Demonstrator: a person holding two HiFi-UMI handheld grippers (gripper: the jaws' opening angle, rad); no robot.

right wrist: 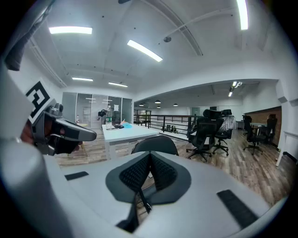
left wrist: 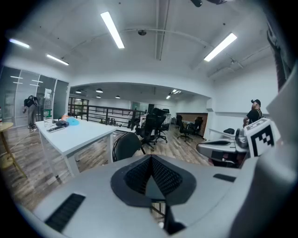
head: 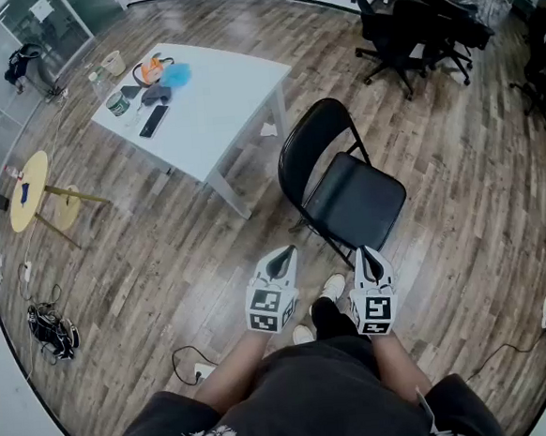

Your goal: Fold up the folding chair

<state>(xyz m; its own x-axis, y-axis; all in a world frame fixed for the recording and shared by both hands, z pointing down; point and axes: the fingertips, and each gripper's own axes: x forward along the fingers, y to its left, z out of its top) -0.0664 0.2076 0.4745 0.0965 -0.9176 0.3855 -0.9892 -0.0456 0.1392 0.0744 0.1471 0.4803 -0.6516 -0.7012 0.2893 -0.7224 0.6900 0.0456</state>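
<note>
the folding chair [head: 341, 183] stands open on the wood floor [head: 164, 268] beside the white table [head: 202, 96], seat facing the person, so folding has not begun. the left gripper [head: 278, 264] and right gripper [head: 371, 261] hover near its front edge, jaws together on nothing, probably ready to reach in.

I see the folding chair [head: 346, 192] in black: backrest hard and glossy, seat padded and duller. Beside the chair the table [head: 226, 94] is smooth matt white; under the chair the floor [head: 163, 259] is grainy wood plank. The left gripper [head: 281, 257] and right gripper [head: 368, 257] are matt pale plastic, with rough black pads [left wrist: 137, 175].
</note>
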